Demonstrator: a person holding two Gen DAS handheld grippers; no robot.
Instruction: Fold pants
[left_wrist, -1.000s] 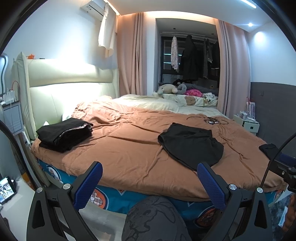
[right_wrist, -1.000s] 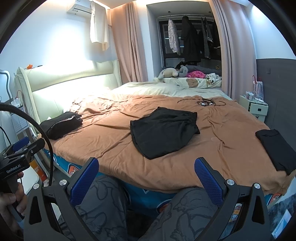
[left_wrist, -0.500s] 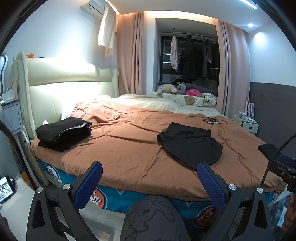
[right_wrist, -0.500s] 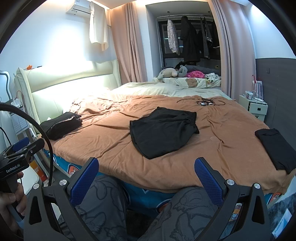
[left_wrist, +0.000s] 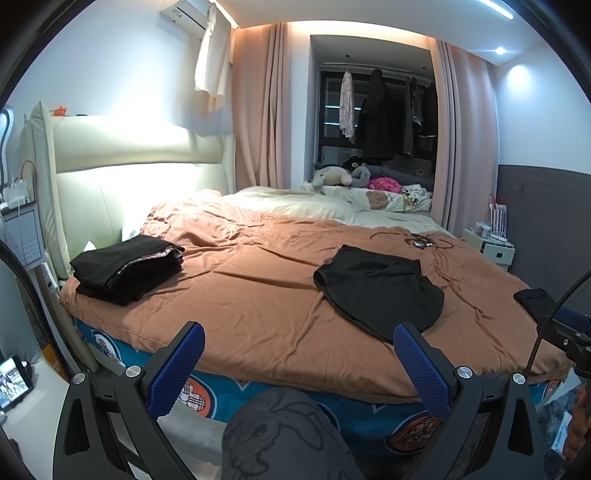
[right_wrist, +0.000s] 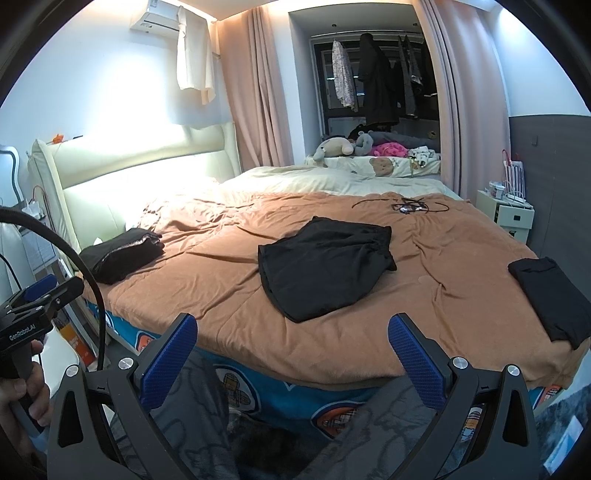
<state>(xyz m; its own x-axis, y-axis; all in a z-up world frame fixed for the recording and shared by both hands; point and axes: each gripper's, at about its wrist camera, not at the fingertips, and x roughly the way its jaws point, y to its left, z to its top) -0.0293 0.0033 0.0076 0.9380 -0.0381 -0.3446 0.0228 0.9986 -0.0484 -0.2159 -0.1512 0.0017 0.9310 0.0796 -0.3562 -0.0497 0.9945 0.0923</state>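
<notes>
While both grippers' jaws gape empty, bed (right_wrist: 221, 280) holds three black garments: shorts (right_wrist: 325, 258), two folded.

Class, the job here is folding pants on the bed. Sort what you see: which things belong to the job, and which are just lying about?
Belong to the job:
black pants spread out mid-bed
left claw, open
right claw, open
folded black stack by the headboard
folded black garment at the bed's right edge

Just lying about:
tangled cables
stuffed toys
nightstand

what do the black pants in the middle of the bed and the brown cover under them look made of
Black pants: likely thin, matte woven or knit fabric; they lie limp and flat with soft edge curls. Brown cover: probably a soft, matte quilted textile, judging by its stitched lines and shallow wrinkles.
</notes>
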